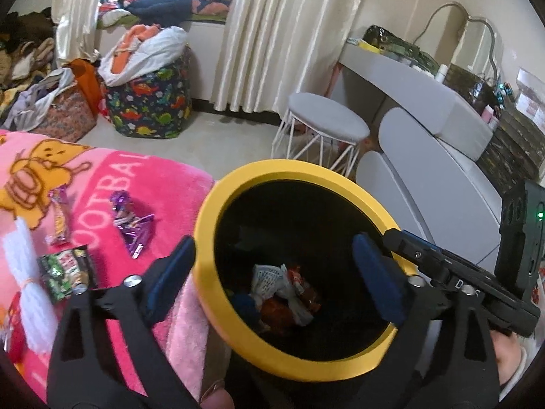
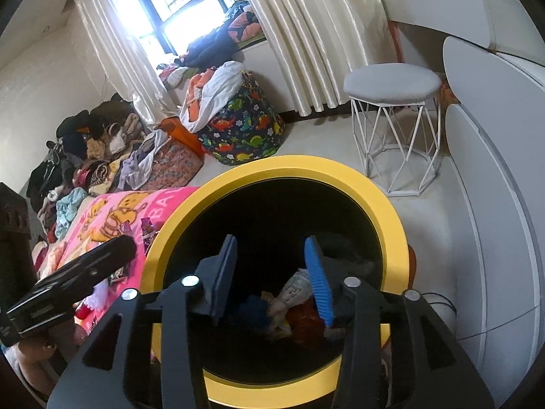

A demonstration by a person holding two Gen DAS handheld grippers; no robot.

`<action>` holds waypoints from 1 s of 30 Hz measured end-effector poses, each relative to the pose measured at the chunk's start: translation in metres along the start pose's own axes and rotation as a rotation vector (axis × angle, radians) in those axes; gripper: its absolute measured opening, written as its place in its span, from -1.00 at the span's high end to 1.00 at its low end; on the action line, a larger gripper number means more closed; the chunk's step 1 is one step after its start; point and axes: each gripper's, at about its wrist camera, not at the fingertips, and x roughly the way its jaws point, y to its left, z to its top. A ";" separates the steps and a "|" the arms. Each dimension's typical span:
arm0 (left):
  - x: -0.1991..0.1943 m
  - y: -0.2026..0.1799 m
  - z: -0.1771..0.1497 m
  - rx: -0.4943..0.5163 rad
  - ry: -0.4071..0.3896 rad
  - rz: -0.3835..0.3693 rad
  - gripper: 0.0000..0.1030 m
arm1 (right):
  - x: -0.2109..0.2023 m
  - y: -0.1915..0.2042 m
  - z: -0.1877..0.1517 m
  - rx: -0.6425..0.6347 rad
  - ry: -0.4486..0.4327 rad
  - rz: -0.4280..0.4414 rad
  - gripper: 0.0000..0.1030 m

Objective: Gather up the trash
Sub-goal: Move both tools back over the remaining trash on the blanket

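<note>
A black bin with a yellow rim (image 1: 218,204) stands beside the bed; it also shows in the right wrist view (image 2: 272,167). Crumpled wrappers (image 1: 286,289) lie at its bottom, also seen in the right wrist view (image 2: 293,293). My left gripper (image 1: 272,272) is open and empty, its fingers straddling the bin's near rim. My right gripper (image 2: 272,272) is open and empty above the bin's mouth. On the pink blanket (image 1: 163,177) lie a purple wrapper (image 1: 133,225), a green packet (image 1: 64,272) and a pink wrapper (image 1: 59,218).
A white wire-leg stool (image 1: 327,129) stands behind the bin. A grey-white vanity desk (image 1: 425,102) is at the right. A dinosaur-print laundry bag (image 1: 150,105) and piles of clothes (image 2: 85,156) sit by the curtains. A white yarn bundle (image 1: 30,293) lies on the blanket.
</note>
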 end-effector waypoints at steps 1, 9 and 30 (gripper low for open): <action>-0.004 0.002 0.000 -0.007 -0.009 0.004 -0.78 | 0.000 0.000 0.000 0.001 -0.002 0.001 0.03; -0.026 0.014 -0.002 -0.029 -0.047 0.049 -0.78 | -0.003 0.008 0.003 -0.027 -0.019 0.011 -0.12; -0.079 0.039 -0.004 -0.070 -0.149 0.135 -0.78 | -0.019 0.063 0.005 -0.151 -0.046 0.082 -0.24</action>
